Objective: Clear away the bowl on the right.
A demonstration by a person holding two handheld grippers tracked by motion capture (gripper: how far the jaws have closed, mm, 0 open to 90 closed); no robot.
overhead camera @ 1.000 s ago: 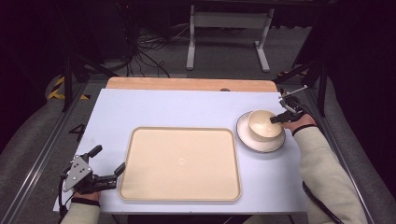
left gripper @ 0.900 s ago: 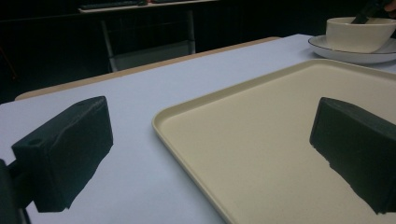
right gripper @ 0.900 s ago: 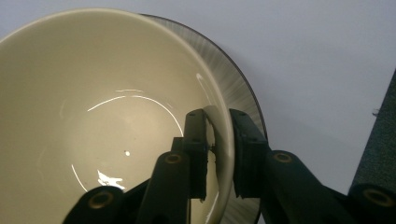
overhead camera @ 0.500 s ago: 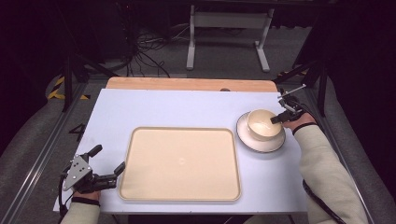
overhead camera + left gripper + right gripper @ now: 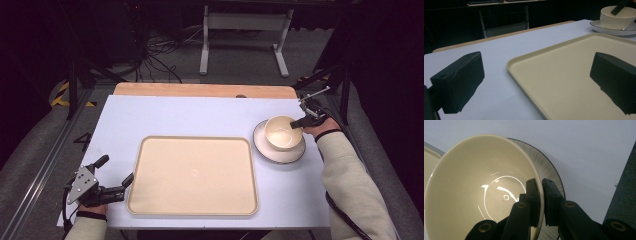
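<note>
A cream bowl (image 5: 283,132) stands on a white plate (image 5: 280,160) at the table's right side. My right gripper (image 5: 295,125) is shut on the bowl's right rim. In the right gripper view the right gripper (image 5: 540,183) has one jaw inside the bowl (image 5: 474,182) and one outside, above the plate (image 5: 549,167). A cream tray (image 5: 192,175) lies empty in the middle. My left gripper (image 5: 116,170) rests open at the front left, just beside the tray's left edge. In the left gripper view the left gripper (image 5: 536,82) straddles the corner of the tray (image 5: 564,75) with nothing held, and the bowl (image 5: 616,17) shows far off.
The white tabletop (image 5: 165,117) has a wooden strip (image 5: 200,90) along its far edge. Behind the table stand a metal frame (image 5: 240,30) and cables on a dark floor.
</note>
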